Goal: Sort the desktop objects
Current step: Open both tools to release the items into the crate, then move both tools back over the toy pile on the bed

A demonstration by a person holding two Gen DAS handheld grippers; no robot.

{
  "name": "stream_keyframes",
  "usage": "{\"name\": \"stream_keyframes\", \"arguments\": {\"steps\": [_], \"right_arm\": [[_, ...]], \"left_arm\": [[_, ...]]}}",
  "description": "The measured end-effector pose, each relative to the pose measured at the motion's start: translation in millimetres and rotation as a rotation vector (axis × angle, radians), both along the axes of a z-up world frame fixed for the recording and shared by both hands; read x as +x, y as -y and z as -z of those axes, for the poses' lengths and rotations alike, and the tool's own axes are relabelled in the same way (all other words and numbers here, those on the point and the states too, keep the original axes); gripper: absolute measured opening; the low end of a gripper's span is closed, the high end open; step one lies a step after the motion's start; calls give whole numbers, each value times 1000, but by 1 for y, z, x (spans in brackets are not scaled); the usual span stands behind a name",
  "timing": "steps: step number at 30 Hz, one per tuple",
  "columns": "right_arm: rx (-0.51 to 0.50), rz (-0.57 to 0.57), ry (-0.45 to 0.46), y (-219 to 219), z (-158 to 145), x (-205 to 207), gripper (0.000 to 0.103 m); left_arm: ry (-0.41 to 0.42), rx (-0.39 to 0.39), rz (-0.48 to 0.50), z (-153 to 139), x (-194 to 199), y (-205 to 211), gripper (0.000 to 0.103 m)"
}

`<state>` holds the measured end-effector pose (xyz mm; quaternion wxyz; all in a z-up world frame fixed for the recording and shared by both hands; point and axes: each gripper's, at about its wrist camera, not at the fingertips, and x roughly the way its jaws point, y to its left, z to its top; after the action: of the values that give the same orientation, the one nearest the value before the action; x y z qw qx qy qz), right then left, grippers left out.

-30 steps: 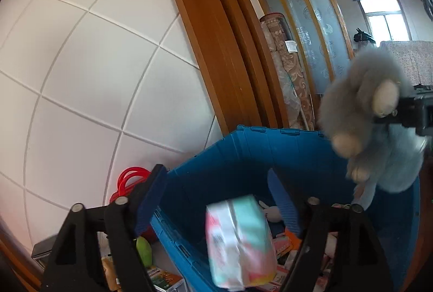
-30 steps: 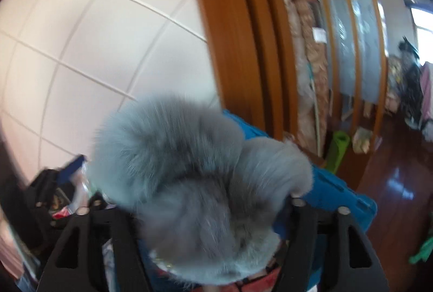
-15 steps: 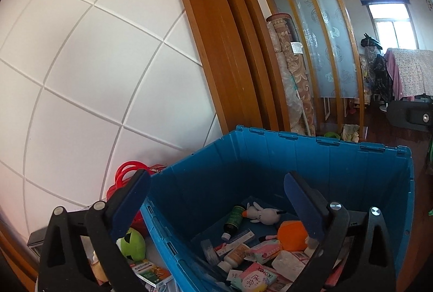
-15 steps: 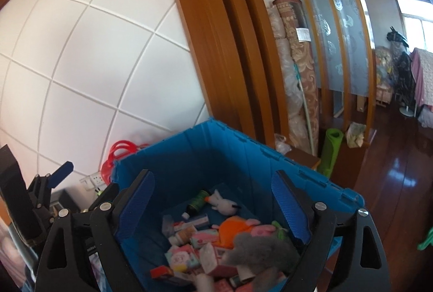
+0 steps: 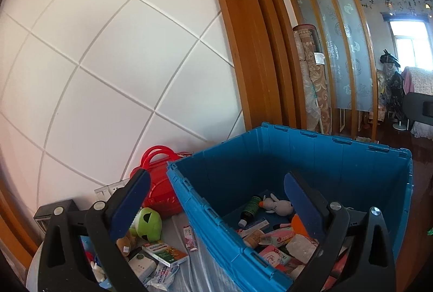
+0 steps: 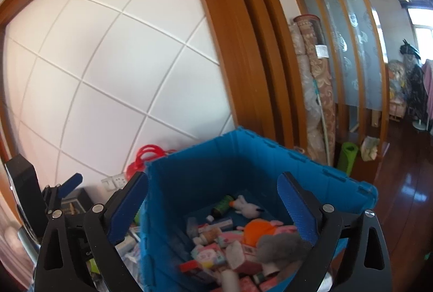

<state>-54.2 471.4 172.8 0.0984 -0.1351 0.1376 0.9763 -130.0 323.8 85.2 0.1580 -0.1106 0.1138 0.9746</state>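
blue plastic crate is seen at lower right of the left wrist view, filled with packets, a grey plush toy and an orange toy. left gripper is spread wide, nothing held. right gripper jaws are opening, nothing gripped between them. a green plush is noted outside the crate, lower left.

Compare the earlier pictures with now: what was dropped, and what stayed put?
Both tongs let go. The right tongs, shut on the grey plush toy a second ago, are opening with nothing between them; the toy lies in the blue bin. The left tongs released a pink-and-teal packet, now somewhere among the bin's items, and stand open. The bin and the green plush toy beside it stayed put.
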Motion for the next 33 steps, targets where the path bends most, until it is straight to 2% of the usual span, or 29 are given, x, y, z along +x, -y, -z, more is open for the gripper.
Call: {"name": "stream_keyframes", "arguments": {"steps": [8,15,19,25,33], "right_arm": [[-1,-97,-3,59,10,-4,98],[3,-208,38,131,31,-19,98],[-13,-252,71,173,47,-30,99],[-42,-306,122,232,74,-42,100],[-39,-376,172,286,100,-62,100]], "left_arm": [[-9,30,-116,14,21,76,100],[3,7,-224,40,35,155,100],[26,9,-278,55,37,207,100],[83,-28,-345,85,36,275,100],[142,-20,-408,110,29,326,100]]}}
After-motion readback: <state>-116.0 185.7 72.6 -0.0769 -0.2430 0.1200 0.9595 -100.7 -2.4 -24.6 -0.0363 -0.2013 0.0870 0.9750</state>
